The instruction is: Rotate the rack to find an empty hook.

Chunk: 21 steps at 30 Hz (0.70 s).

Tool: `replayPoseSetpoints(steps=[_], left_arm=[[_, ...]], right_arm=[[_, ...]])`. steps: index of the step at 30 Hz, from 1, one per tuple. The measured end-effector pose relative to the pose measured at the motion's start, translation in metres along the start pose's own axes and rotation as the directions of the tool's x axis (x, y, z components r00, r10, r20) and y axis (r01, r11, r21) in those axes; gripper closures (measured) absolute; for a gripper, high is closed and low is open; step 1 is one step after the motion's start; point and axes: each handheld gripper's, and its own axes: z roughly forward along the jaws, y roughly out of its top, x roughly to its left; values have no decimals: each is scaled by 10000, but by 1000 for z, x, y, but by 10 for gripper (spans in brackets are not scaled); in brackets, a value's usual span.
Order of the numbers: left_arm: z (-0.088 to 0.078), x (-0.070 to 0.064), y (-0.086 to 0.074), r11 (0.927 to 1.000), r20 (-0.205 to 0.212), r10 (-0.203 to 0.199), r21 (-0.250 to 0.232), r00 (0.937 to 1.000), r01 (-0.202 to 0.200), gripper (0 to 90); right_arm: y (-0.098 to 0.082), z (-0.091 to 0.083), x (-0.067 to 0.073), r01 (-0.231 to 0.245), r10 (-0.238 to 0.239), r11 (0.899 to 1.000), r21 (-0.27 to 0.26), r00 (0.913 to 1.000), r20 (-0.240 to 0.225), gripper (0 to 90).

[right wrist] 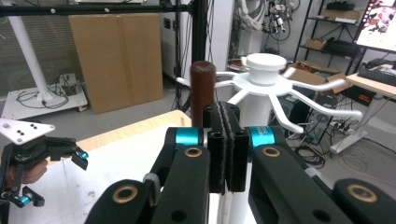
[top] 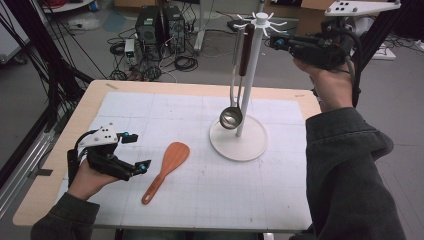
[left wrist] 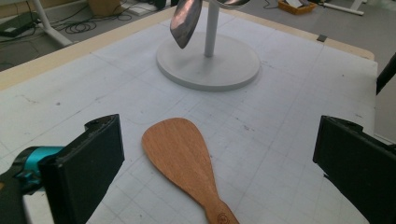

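Presently the wooden spatula (top: 167, 170) lies flat on the white gridded mat (top: 200, 195), toward the near left part of the table (top: 60, 150). Its broad blade points away from the person and its narrow handle runs back toward the near edge. In the left gripper view the spatula (left wrist: 182, 158) sits on the mat between the two black jaws, touched by neither.

The left gripper (top: 136, 151) rests low over the mat just left of the spatula, held in the person's left hand (top: 87, 177). Its jaws stand wide apart with nothing between the pads.

Farther out, a white utensil stand (top: 252, 75) rises from a round base (top: 240, 140) near the middle of the mat, well apart from the spatula. A metal ladle (top: 231, 116) and a second utensil with a dark brown handle (top: 246, 47) hang from the arms at the stand's top; the ladle bowl hangs just above the base.

The right gripper (top: 275, 42) is raised level with the top of the stand, just beside its white arms, held in the right hand (top: 332, 85). In the right gripper view its jaws are pressed together pad to pad with nothing clamped, and the brown handle (right wrist: 202, 88) and the stand's cap (right wrist: 265, 65) show just beyond them.
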Motion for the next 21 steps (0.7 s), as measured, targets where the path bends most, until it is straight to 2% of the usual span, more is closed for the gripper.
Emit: replayPoseSetpoints(steps=[9,21], left_arm=[[-1,0,0,10000,109,-21,-44,9999,21,24],[-1,0,1,10000,117,-14,-12,9999,14,24]], right_arm=[[5,10,10,516,-518,9986,137,9986,130,898],[7,16,18,692,-696,9972,288,9975,109,898]])
